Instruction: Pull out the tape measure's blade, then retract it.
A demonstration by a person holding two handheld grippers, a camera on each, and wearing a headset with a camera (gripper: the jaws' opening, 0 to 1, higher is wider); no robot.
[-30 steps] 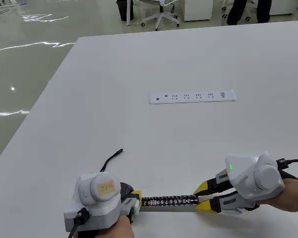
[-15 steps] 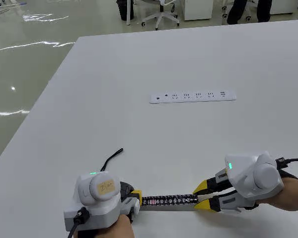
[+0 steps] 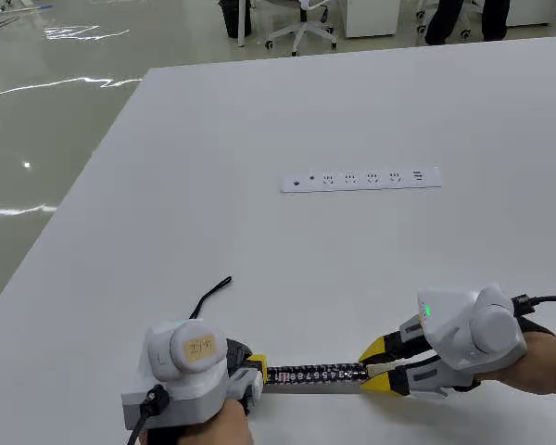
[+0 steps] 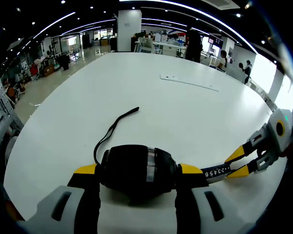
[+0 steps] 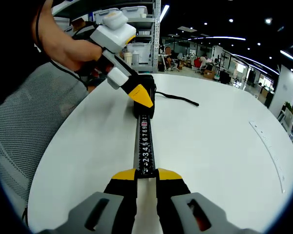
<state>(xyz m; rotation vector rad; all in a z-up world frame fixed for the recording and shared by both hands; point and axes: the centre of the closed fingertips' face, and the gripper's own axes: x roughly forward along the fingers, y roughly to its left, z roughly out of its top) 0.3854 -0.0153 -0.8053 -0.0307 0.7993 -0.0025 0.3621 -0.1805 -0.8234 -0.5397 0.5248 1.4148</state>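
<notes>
A black tape measure case (image 4: 136, 168) sits on the white table, clamped between the yellow-tipped jaws of my left gripper (image 4: 137, 170). In the head view the left gripper (image 3: 246, 373) is at the bottom left and mostly hides the case (image 3: 237, 356). The blade (image 3: 315, 375) runs flat along the table to the right, numbers facing up. My right gripper (image 3: 378, 366) is shut on the blade's end. In the right gripper view the blade (image 5: 145, 141) stretches from my right gripper (image 5: 146, 174) to the case (image 5: 146, 90). The case's black wrist strap (image 3: 211, 295) lies loose on the table.
A white power strip (image 3: 360, 179) lies flat in the middle of the table, well beyond the grippers. The table's left edge (image 3: 65, 209) drops to a shiny floor. Office chairs and people stand far behind the table.
The stretch of blade between the two grippers looks slightly shorter than a second ago. Both grippers keep their hold and stay near the same places.
</notes>
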